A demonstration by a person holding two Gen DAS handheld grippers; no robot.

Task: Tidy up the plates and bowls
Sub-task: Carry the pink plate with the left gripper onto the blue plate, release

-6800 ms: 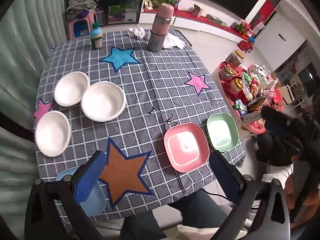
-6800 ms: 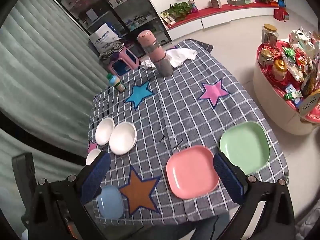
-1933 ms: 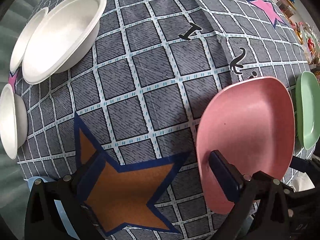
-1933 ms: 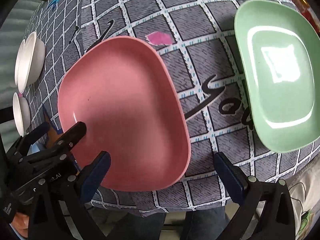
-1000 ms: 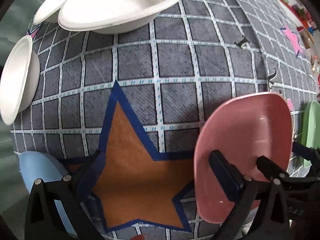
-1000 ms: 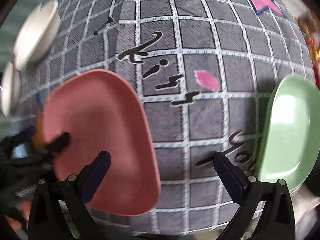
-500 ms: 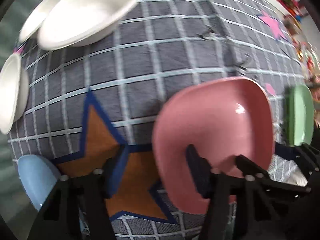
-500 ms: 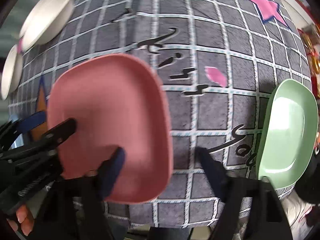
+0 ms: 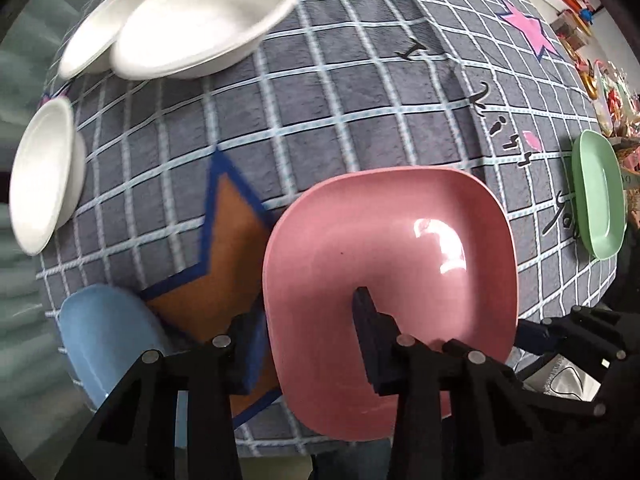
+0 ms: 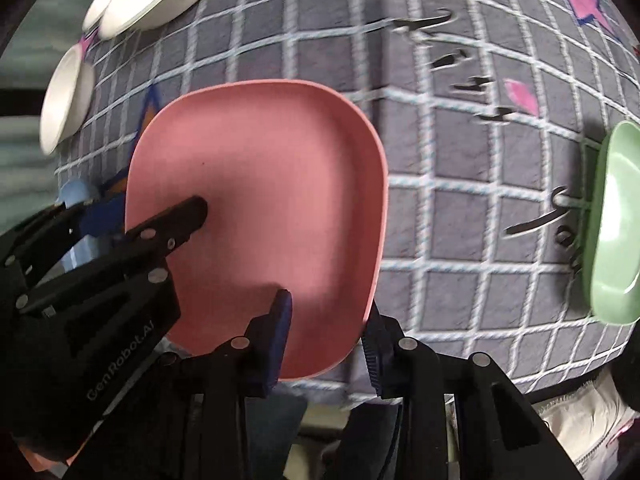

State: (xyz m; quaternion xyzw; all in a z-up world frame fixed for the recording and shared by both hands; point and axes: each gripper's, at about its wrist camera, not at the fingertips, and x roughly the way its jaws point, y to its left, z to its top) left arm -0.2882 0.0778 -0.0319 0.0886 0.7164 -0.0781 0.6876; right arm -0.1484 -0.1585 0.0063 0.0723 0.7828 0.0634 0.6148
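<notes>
Three white bowls [image 9: 200, 24] are sitting at ten o'clock, one pink plate [image 9: 392, 240] at the centre, one green plate [image 9: 598, 196] at three, one blue plate [image 9: 108, 332] at eight.

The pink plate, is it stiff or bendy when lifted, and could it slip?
The pink plate looks stiff: both grippers straddle its near rim and it shows no sag. Its glossy surface may be slippery, so it could slide as the jaws are closing. It seems light and thin.

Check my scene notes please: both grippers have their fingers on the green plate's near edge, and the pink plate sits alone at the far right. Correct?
No, the colours are swapped. Both wrist views show the left gripper and right gripper closing on the pink plate; the green plate sits alone at far right.
</notes>
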